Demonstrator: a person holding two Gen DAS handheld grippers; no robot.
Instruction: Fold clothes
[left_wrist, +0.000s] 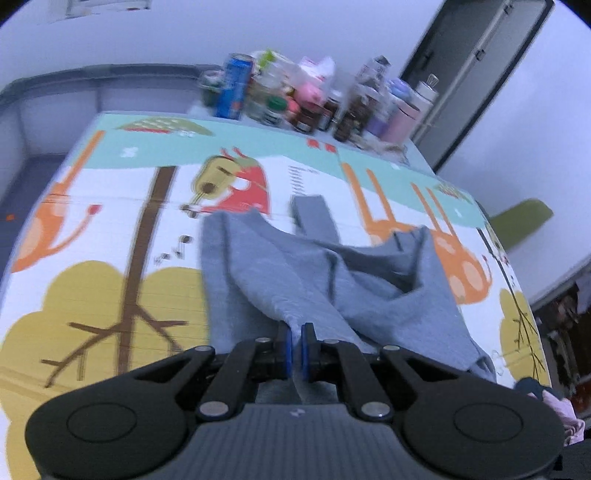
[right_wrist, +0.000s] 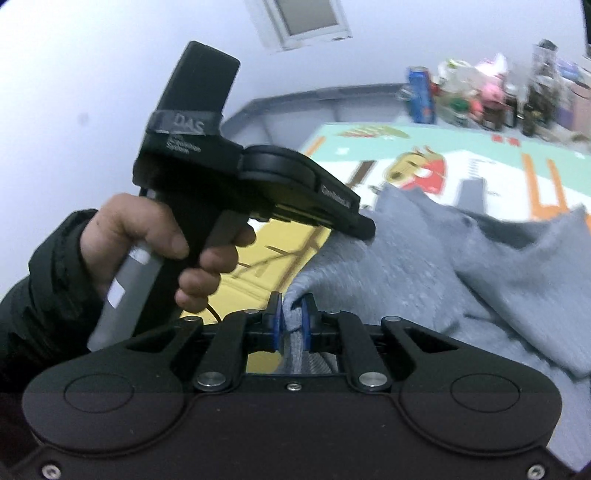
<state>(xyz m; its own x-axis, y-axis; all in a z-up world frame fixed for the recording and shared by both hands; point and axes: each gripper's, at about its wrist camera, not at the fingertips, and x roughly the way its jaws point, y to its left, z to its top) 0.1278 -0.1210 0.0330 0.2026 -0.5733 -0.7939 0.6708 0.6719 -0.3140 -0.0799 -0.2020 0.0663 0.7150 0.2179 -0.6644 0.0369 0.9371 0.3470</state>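
Both grippers, left gripper (left_wrist: 294, 334) and right gripper (right_wrist: 290, 310), are clamping the grey garment's (left_wrist: 295, 266) edge; next, probably carrying it across evenly.

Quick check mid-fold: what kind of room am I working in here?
Probably a lived-in home room, not a lab. A colourful cartoon-print play mat covers the work surface, a jumble of bottles, jars and cans crowds its far edge, and a dark door stands behind.
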